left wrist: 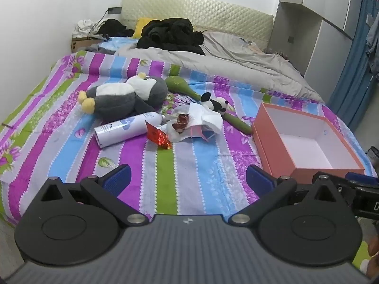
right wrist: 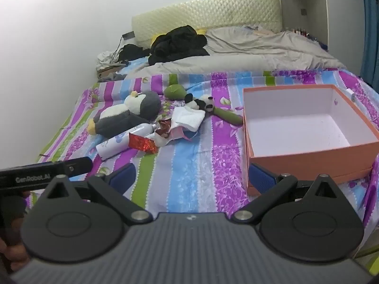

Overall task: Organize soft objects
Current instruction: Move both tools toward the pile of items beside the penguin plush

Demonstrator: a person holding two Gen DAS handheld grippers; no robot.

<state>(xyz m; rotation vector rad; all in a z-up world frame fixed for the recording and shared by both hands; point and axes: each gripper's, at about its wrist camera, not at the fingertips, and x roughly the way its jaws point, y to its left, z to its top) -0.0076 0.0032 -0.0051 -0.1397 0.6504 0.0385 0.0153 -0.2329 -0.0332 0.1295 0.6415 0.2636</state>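
Left claw (left wrist: 188, 177) and right claw (right wrist: 191, 177) wide open, holding nothing, low over the bed (left wrist: 165, 177). Just starting. Penguin toy (left wrist: 123, 97) and panda toy (left wrist: 215, 103) far ahead, left of empty box (left wrist: 305, 172). Next: reach, grab, drop in.

This is a bedroom in a home. A wide bed (left wrist: 165, 156) with a striped, flowered sheet fills most of the frame, with a quilted cream headboard (left wrist: 196, 14) against the white wall at the top and a rumpled grey duvet (left wrist: 225, 56) and dark clothes (left wrist: 170, 35) below it. Tall wardrobe cabinets (left wrist: 315, 23) stand at the upper right, with a blue curtain (left wrist: 355, 71) at the right edge.
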